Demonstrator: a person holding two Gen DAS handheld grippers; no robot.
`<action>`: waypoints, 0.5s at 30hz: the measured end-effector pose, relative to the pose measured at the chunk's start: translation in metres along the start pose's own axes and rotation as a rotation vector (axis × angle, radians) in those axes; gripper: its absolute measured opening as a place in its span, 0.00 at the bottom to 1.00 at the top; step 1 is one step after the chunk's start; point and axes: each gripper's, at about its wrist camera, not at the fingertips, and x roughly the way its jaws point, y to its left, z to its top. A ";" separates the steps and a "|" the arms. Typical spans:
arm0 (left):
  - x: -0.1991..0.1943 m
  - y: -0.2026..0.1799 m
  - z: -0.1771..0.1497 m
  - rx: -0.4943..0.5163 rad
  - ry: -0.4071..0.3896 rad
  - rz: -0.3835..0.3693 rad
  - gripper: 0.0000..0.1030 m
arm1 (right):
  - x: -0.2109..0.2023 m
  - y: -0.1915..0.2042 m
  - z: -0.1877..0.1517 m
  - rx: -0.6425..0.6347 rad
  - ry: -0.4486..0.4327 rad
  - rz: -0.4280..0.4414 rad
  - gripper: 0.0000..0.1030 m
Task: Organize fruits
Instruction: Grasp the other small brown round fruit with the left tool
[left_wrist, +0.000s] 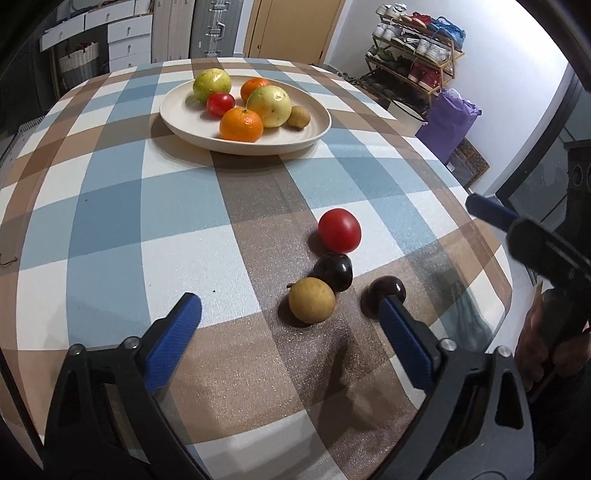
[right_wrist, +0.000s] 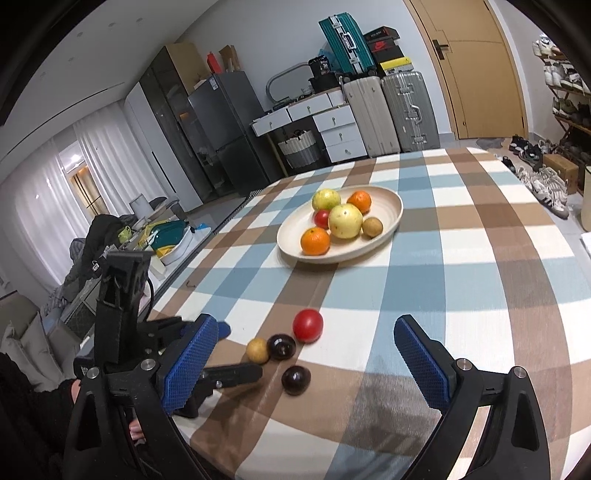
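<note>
A cream plate (left_wrist: 192, 122) (right_wrist: 291, 240) holds two oranges, two yellow-green fruits, a small tomato and a small brown fruit. On the checked cloth lie a red tomato (left_wrist: 339, 230) (right_wrist: 307, 325), a tan round fruit (left_wrist: 312, 300) (right_wrist: 257, 350) and two dark plums (left_wrist: 333, 270) (left_wrist: 384, 292) (right_wrist: 281, 346) (right_wrist: 295, 380). My left gripper (left_wrist: 291, 308) is open and empty, low over the cloth, with the tan fruit between its fingers and one plum at its right fingertip. My right gripper (right_wrist: 306, 332) is open and empty, above the loose fruits.
The right gripper shows at the right edge of the left wrist view (left_wrist: 535, 243); the left gripper shows at the left of the right wrist view (right_wrist: 229, 373). Suitcases (right_wrist: 388, 110), drawers and a shoe rack (left_wrist: 413, 55) stand beyond the table.
</note>
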 end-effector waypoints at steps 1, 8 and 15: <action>0.000 -0.001 0.000 0.005 -0.005 0.003 0.90 | 0.000 -0.001 -0.002 0.005 0.006 -0.002 0.95; 0.000 -0.008 -0.001 0.071 -0.006 0.021 0.64 | 0.000 -0.008 -0.011 0.030 0.022 -0.010 0.95; -0.002 -0.009 -0.002 0.089 -0.014 0.004 0.23 | -0.003 -0.007 -0.013 0.024 0.019 -0.015 0.95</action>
